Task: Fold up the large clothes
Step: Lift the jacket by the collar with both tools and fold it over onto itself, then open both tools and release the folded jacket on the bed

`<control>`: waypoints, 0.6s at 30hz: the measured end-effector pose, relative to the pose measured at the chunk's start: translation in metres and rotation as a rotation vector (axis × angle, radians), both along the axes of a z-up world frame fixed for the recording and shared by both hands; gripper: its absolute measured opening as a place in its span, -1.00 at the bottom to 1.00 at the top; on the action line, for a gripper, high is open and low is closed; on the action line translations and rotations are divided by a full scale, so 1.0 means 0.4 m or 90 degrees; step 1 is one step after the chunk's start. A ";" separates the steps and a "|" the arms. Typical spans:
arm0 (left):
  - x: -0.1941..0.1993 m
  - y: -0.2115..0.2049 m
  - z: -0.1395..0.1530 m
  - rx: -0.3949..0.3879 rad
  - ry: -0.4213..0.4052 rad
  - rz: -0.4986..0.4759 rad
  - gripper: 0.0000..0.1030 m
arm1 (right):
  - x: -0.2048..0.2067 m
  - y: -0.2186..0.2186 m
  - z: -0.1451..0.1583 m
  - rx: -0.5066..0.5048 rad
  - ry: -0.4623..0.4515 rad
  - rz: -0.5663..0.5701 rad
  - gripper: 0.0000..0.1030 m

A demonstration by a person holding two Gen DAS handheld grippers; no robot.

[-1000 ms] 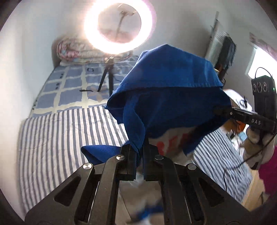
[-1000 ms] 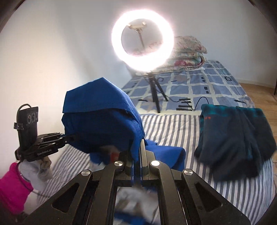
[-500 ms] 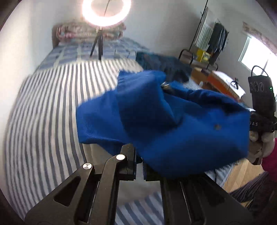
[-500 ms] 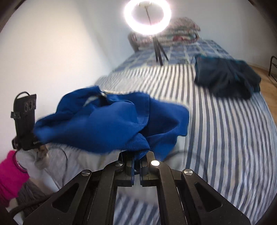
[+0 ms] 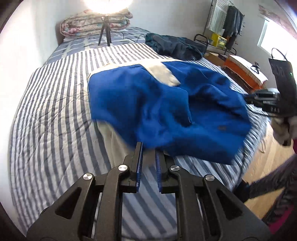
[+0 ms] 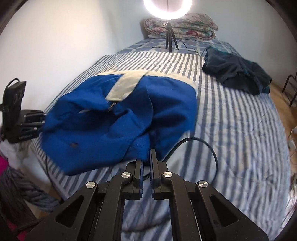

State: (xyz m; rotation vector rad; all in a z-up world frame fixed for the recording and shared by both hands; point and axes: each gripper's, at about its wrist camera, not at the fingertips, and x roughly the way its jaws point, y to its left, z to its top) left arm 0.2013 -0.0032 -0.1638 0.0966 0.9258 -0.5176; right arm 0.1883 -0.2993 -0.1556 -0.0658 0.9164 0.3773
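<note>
Striped grey-and-white bedding point(image 5: 46, 115) covers the near part of a bed that runs back to a white wall, with a blue checked sheet point(image 5: 78, 43) beyond it and a folded floral quilt point(image 5: 83, 26) at the head. On the checked sheet stands a small black tripod point(image 5: 105, 30) under a bright ring light point(image 6: 168, 8). To the right of the tripod a dark navy garment point(image 5: 174, 46) lies crumpled near the bed's far right edge. Across the middle of the striped cover, toward the near edge, lies the blue garment point(image 5: 157, 103), bunched in loose folds, with a white band point(image 5: 161, 71) crossing its far side and white cloth showing under its near left edge. The left gripper point(image 5: 148, 148) sits at the garment's near hem with its blue-padded jaws parted and a plain gap between them; the cloth lies just at the fingertips, and nothing is pinched. In the right wrist view the right gripper point(image 6: 146, 155) meets a thick blue fold at its tips, with its jaws drawn apart by a narrower gap; whether any cloth is caught between the very tips I cannot tell. A black cable point(image 6: 200, 146) loops over the striped cover just right of that gripper. Wooden floor point(image 5: 263, 157) shows past the bed's right side.
</note>
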 end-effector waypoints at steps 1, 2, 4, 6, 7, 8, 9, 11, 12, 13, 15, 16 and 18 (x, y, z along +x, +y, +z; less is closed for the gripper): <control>-0.016 0.013 0.012 -0.005 0.003 -0.005 -0.79 | -0.009 -0.007 0.013 -0.001 0.000 0.007 -0.90; -0.032 0.027 0.025 -0.010 0.004 -0.006 -0.76 | -0.021 -0.016 0.025 -0.002 -0.003 0.012 -0.90; -0.051 0.060 0.047 -0.031 0.006 0.002 -0.62 | -0.048 -0.040 0.057 0.009 -0.014 0.011 -0.90; -0.048 0.096 0.066 -0.069 0.015 0.029 -0.28 | -0.051 -0.067 0.074 0.046 -0.011 0.000 -0.88; -0.032 0.118 0.074 -0.103 0.023 0.050 -0.19 | -0.042 -0.084 0.081 0.072 -0.007 -0.018 -0.85; -0.012 0.136 0.077 -0.126 0.032 0.075 -0.18 | -0.028 -0.100 0.081 0.098 -0.001 -0.038 -0.80; 0.014 0.152 0.076 -0.148 0.048 0.099 -0.16 | -0.017 -0.108 0.079 0.116 0.005 -0.052 -0.61; 0.086 0.194 0.053 -0.235 0.113 0.154 0.08 | 0.024 -0.130 0.056 0.168 0.031 -0.091 -0.08; 0.107 0.206 0.041 -0.266 0.135 0.167 0.09 | 0.044 -0.138 0.038 0.194 0.047 -0.104 0.01; 0.140 0.218 0.023 -0.307 0.168 0.188 0.09 | 0.065 -0.146 0.021 0.216 0.060 -0.121 0.01; 0.190 0.227 -0.004 -0.352 0.200 0.208 0.09 | 0.095 -0.157 -0.004 0.256 0.078 -0.145 0.01; 0.210 0.227 -0.013 -0.361 0.209 0.217 0.09 | 0.120 -0.163 -0.023 0.283 0.090 -0.159 0.01; 0.245 0.224 -0.036 -0.385 0.228 0.226 0.09 | 0.151 -0.168 -0.048 0.306 0.104 -0.180 0.01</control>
